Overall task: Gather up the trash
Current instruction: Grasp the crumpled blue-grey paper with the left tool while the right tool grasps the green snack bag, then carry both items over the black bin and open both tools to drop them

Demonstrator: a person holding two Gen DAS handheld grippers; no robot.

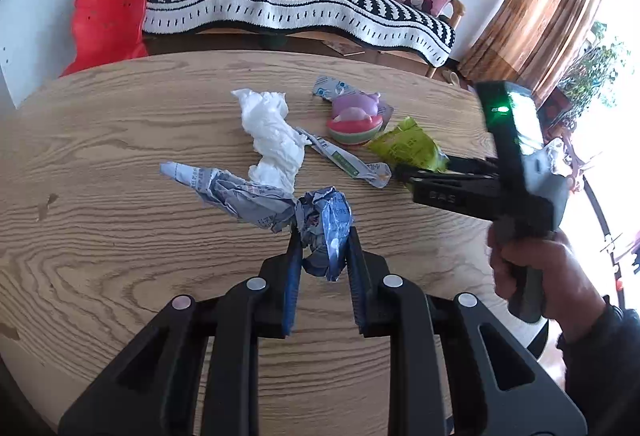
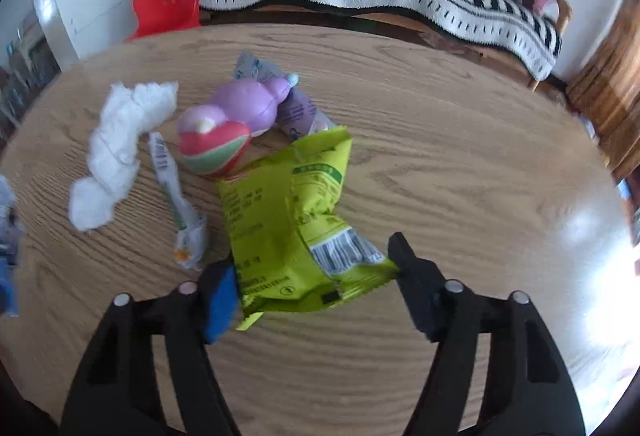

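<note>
Left wrist view: I'm pinching the light crumpled wrapper [image 1: 324,232] in the left gripper [image 1: 322,240]; the right gripper [image 2: 316,256] is straddling the crinkly green packet [image 2: 292,220], unclamped.

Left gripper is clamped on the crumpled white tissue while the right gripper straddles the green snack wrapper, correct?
Not quite. The left gripper is clamped on the crumpled blue-grey wrapper, as the left wrist view shows; the white tissue lies untouched. The right gripper does straddle the green snack wrapper.
</note>
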